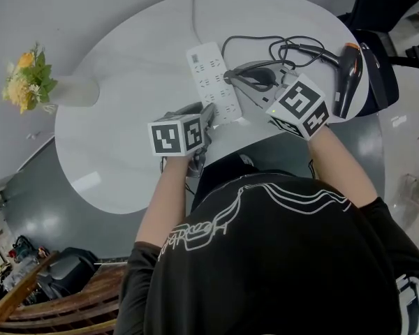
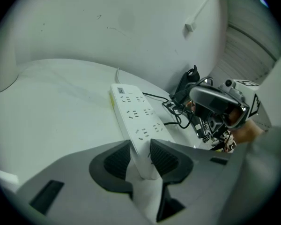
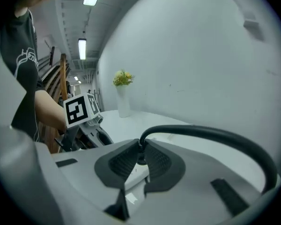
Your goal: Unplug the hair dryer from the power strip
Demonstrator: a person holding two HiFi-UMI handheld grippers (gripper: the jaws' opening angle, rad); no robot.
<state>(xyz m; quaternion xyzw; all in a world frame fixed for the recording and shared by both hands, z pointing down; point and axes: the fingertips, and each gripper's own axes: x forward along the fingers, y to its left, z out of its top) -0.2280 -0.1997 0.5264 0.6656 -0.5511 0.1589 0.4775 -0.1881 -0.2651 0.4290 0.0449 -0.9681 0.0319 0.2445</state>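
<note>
The jaws of the left gripper (image 2: 140, 148) clamp the near end of the white power strip (image 2: 133, 111) on the bench (image 1: 119, 110). Those of the right gripper (image 3: 140, 154) pinch the black plug (image 3: 141, 160) at the strip (prongs in or out, I cannot tell). Both forearms reach forward, with the left gripper tipped steeper. The hair dryer (image 1: 349, 72) lies at the bench's right edge.

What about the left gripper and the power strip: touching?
Touching. The left gripper view shows the left gripper clamped on the near end of the power strip.
</note>
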